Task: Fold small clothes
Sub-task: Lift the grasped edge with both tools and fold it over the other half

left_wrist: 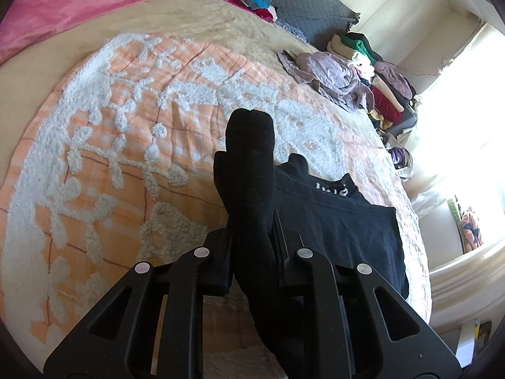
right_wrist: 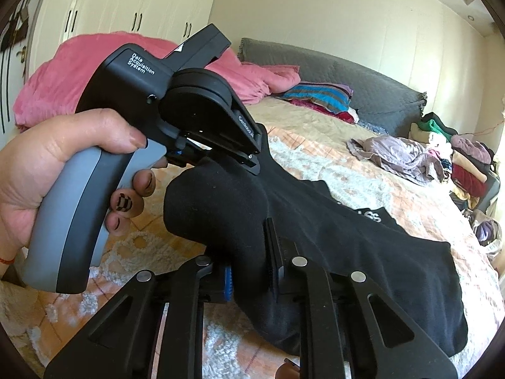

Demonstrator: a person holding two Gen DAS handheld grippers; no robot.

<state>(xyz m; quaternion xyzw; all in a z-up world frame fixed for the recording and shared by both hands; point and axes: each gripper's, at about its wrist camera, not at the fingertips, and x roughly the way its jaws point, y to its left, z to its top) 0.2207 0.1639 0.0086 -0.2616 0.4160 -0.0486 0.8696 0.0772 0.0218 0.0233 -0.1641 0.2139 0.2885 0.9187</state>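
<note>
Left gripper (left_wrist: pixel 249 237) is clamped on a black sock (left_wrist: pixel 249 170), jaws narrow, the sock standing up at frame centre in the left wrist view. Right gripper (right_wrist: pixel 252 262) is likewise closed on the sock's other end – lower centre of its view. A hand (right_wrist: pixel 47 170) holds the left unit at left. A black garment (right_wrist: pixel 394 268) lies on the orange-and-white bedspread (left_wrist: pixel 126 126), lower right.
</note>
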